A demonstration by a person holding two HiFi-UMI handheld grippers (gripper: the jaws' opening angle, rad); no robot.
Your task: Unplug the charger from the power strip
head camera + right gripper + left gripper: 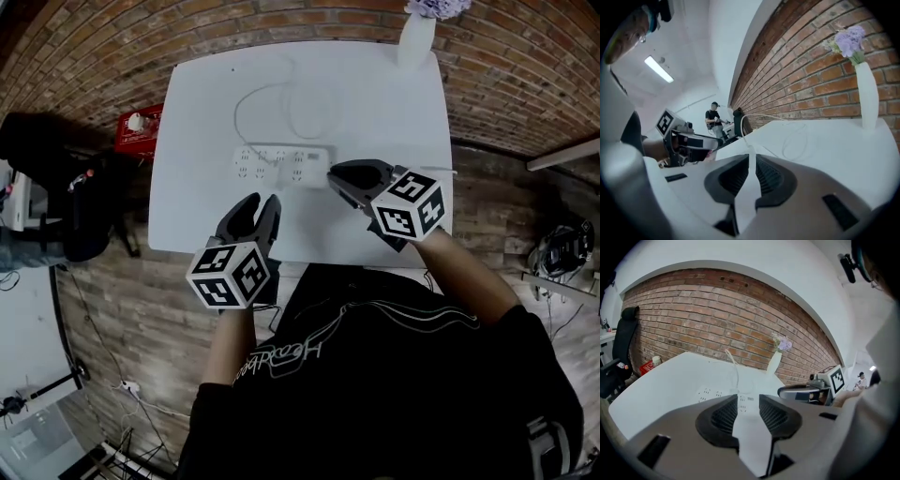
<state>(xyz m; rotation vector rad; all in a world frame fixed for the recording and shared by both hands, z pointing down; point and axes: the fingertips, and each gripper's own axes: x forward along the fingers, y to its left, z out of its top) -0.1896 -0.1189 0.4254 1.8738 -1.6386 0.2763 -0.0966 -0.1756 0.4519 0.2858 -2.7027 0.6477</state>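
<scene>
A white power strip lies across the middle of the white table. A small white charger appears plugged into it, and its thin cable loops toward the far edge. My left gripper hovers just in front of the strip, its jaws open with nothing between them; in the left gripper view the strip and the rising cable lie beyond the gripper. My right gripper is shut and empty at the strip's right end. The right gripper view shows the cable loop.
A white vase with purple flowers stands at the table's far right corner. A red box and a black chair are left of the table. Brick wall runs behind. A person stands far off.
</scene>
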